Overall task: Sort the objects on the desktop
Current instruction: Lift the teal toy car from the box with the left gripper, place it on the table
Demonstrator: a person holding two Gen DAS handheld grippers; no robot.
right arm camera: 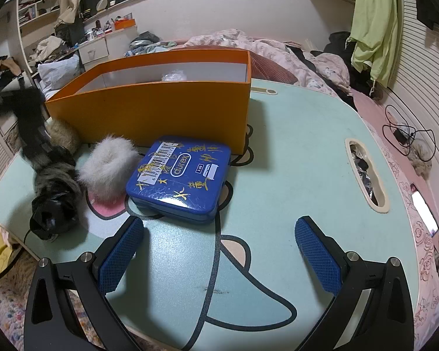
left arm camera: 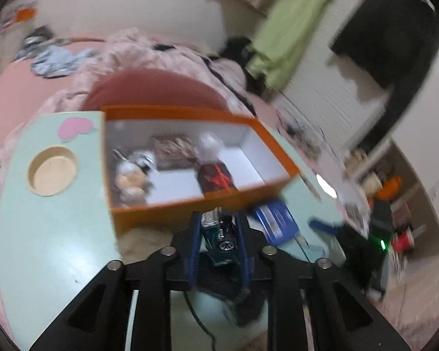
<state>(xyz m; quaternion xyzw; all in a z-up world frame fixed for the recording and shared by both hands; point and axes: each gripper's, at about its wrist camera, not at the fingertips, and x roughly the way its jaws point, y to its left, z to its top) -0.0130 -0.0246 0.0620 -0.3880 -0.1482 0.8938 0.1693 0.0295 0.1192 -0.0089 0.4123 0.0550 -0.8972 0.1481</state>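
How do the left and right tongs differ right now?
The left tongs stand narrow, pads clamping a small dark-green toy car; the right tongs stand wide open and empty. Left is near the orange cardboard box; right hovers over the mint table. Both have blue pads.

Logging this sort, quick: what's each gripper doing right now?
Left gripper: shut on a dark green toy car, near the orange box.
Right gripper: open, empty, above the table near the blue tin.

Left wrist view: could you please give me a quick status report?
Left tool shut on toy car, short of orange box. Right tool open, empty. Blue tin on table beside box.
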